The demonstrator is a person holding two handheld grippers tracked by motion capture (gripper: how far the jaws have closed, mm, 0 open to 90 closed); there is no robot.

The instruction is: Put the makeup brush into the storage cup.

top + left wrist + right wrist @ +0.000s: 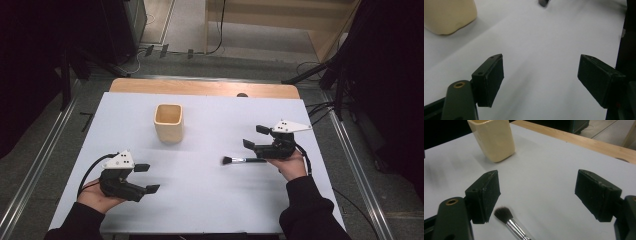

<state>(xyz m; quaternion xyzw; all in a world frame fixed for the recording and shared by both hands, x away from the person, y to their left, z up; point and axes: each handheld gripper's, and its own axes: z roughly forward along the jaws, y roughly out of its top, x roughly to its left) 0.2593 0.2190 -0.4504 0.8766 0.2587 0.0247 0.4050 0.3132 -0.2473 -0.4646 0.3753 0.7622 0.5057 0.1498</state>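
Observation:
A cream square cup (168, 122) stands upright on the white table top (210, 200), toward the back and left of centre. A small makeup brush (242, 160) with dark bristles and a silver ferrule lies flat at the right, bristles pointing left. My right gripper (255, 136) hovers open just behind the brush; in the right gripper view the brush (510, 221) lies below and between the jaws, nearer the left one, and the cup (492, 138) stands beyond. My left gripper (147, 178) is open at the front left, with nothing between its jaws, and the cup (447, 15) stands off to its upper left.
A bare wooden strip (200, 88) runs along the table's far edge. Metal rails (45, 155) flank the table on the floor, with cables and stands behind. The right gripper's jaw tip (544, 2) shows at the far edge of the left gripper view.

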